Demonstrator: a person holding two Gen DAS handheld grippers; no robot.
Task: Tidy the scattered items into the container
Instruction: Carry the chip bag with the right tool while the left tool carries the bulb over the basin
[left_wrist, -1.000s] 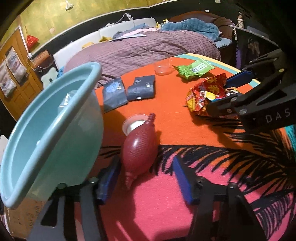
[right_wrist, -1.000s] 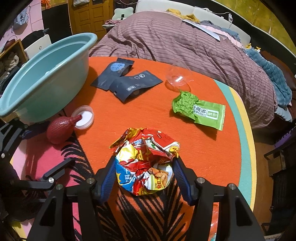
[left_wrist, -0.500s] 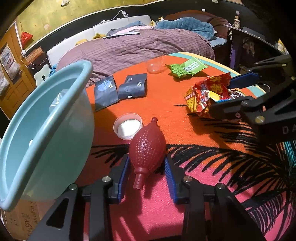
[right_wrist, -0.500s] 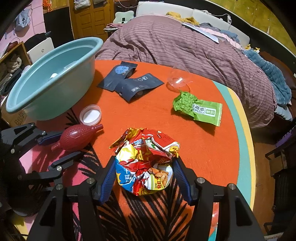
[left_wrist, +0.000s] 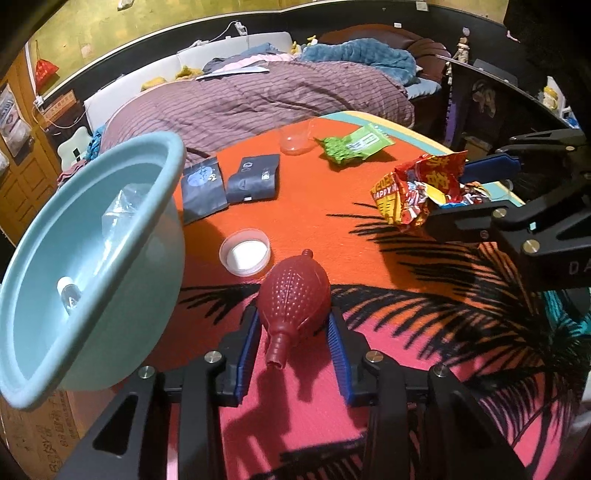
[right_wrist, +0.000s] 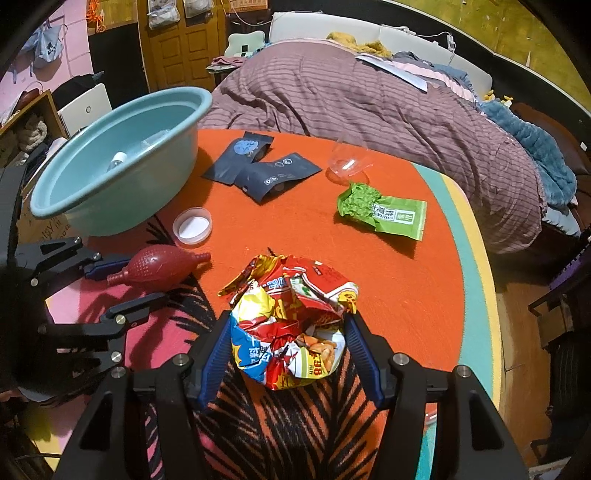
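Left wrist view: basin (left_wrist: 122, 236) contents blurred, indistinct.

A lived-in home bedroom where I worked, wide bed under a rumpled purple striped quilt (right_wrist: 369, 110), crumpled teal fleece blanket (left_wrist: 354, 59), panelled wooden door (right_wrist: 184, 44), white padded headboard (left_wrist: 207, 55), olive-yellow wall (left_wrist: 110, 33), clutter around me.
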